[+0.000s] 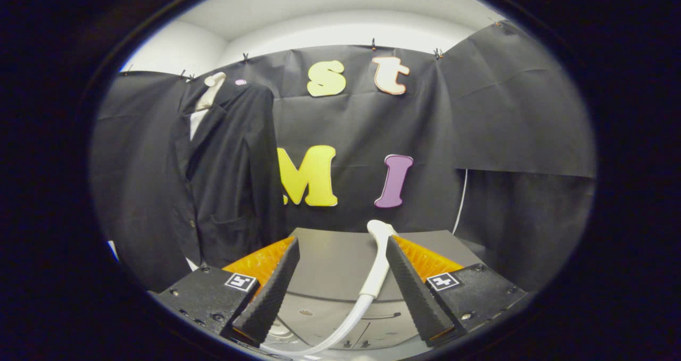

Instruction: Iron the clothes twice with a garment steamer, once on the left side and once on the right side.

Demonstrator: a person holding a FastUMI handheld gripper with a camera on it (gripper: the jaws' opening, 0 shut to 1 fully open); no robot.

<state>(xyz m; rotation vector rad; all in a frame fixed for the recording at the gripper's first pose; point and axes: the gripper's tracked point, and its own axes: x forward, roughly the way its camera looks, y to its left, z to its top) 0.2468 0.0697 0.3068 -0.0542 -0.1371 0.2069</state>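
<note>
Grey tabletop carries a white wand-shaped steamer head between the gripper's wide-spread fingers; a black jacket hangs beyond.

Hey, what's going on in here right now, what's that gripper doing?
A hand-held gripper has its jaws open over a grey steamer unit. The white steamer handle stands between them, close to the right one, with its hose curling down toward the camera. Neither jaw presses on it, so it is not yet grasped. A dark jacket hangs beyond, off to the left, against the black cloth wall, waiting to be steamed.
</note>
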